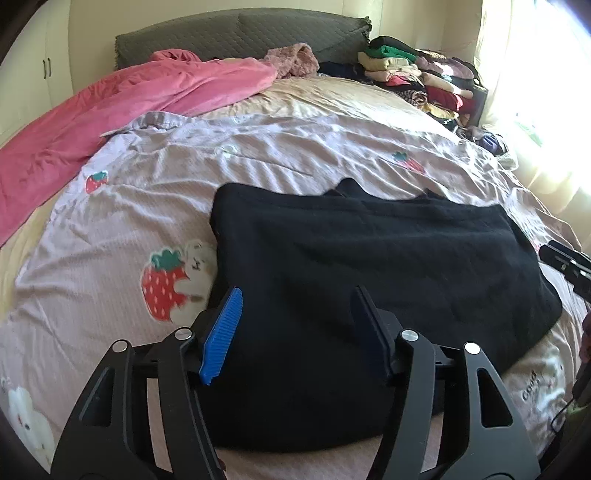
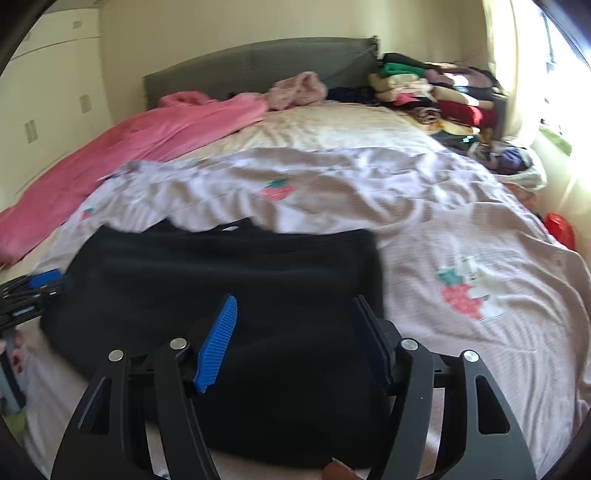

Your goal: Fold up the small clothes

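Jaws of both grippers stand parted with nothing between the pads: the left gripper hovers over the near left part of the black garment, and the right gripper over its near right part, neither pressing the cloth. That garment, one piece only, lies spread and already doubled over on the near half of the bed, towards its foot edge, on the strawberry-print cover. It looks like a thick knit or fleece: soft, limp and light, likely to sag and drape when lifted, not slippery and not fragile, so the ribbed blue pads should bite it well. Best hold, I judge, is a pinch at the two near corners or along the side edges through all layers, so the fold does not slide apart. Two grippers are counted, and one garment in work. Farther up, one pink blanket lies along the left edge of the bed, and one small fuzzy pink item sits by the headboard. At the far right corner stands a stack of folded clothes, too many and too crowded to count.
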Motion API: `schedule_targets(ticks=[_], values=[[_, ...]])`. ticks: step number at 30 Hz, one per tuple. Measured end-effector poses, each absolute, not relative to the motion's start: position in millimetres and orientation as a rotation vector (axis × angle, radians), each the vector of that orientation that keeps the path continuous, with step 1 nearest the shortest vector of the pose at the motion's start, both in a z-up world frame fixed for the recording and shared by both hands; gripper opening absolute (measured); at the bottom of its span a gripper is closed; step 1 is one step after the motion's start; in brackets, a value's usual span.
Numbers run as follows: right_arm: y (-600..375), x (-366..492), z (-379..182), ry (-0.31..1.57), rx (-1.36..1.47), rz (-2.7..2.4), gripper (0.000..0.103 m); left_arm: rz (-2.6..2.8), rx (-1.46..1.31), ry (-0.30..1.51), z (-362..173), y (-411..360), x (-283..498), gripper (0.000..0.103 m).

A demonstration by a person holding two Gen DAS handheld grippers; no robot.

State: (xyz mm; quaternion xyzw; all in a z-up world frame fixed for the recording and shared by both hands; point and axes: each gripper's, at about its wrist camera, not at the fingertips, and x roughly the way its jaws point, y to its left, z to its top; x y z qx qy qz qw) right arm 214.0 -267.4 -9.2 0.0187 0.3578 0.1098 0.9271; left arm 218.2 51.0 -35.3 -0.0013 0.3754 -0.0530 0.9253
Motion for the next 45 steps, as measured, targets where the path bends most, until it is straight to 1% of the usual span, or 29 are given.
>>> schedule_targets(ticks=[2, 5, 11, 15, 17, 24, 27, 29, 30, 34, 36, 38, 41, 42, 43, 45], values=[[-258, 206, -9, 0.735, 0.026, 0.246, 0.064, -0.124, 0.000, 0.788, -39, 46, 212, 0.058], [-248, 198, -10, 0.740, 0.014, 0.277, 0.064, -0.131, 0.017, 0.808, -45, 39, 204, 0.060], [-237, 190, -26, 0.779, -0.020, 0.281, 0.064, -0.129, 0.046, 0.838, -58, 36, 191, 0.060], [-241, 194, -46, 0.866, -0.001, 0.235, 0.065, -0.128, 0.046, 0.838, -62, 36, 185, 0.061], [-245, 196, -51, 0.883, 0.035, 0.237, 0.067, -0.130, 0.041, 0.841, -61, 36, 184, 0.061], [-250, 189, -47, 0.863, 0.051, 0.245, 0.069, -0.151, 0.017, 0.847, -55, 37, 183, 0.065], [-250, 183, -42, 0.847, 0.054, 0.250, 0.071, -0.163, 0.009, 0.846, -52, 35, 181, 0.066], [-249, 179, -38, 0.829, 0.058, 0.251, 0.081, -0.174, 0.002, 0.842, -50, 35, 179, 0.069], [-249, 178, -36, 0.823, 0.061, 0.254, 0.084, -0.174, 0.001, 0.841, -49, 35, 179, 0.071], [-245, 173, -29, 0.796, 0.059, 0.271, 0.091, -0.182, -0.008, 0.844, -46, 34, 178, 0.074], [-244, 171, -27, 0.789, 0.056, 0.281, 0.091, -0.184, -0.010, 0.843, -45, 34, 178, 0.076], [-242, 171, -27, 0.785, 0.053, 0.283, 0.092, -0.184, -0.012, 0.839, -43, 35, 178, 0.081], [-241, 169, -25, 0.775, 0.054, 0.296, 0.092, -0.178, -0.011, 0.836, -41, 34, 177, 0.082], [-240, 169, -25, 0.772, 0.055, 0.299, 0.092, -0.174, -0.010, 0.836, -41, 34, 177, 0.085], [-239, 168, -24, 0.768, 0.055, 0.307, 0.092, -0.167, -0.009, 0.837, -41, 35, 177, 0.093], [-237, 167, -22, 0.759, 0.051, 0.316, 0.092, -0.164, -0.010, 0.836, -40, 35, 178, 0.093]])
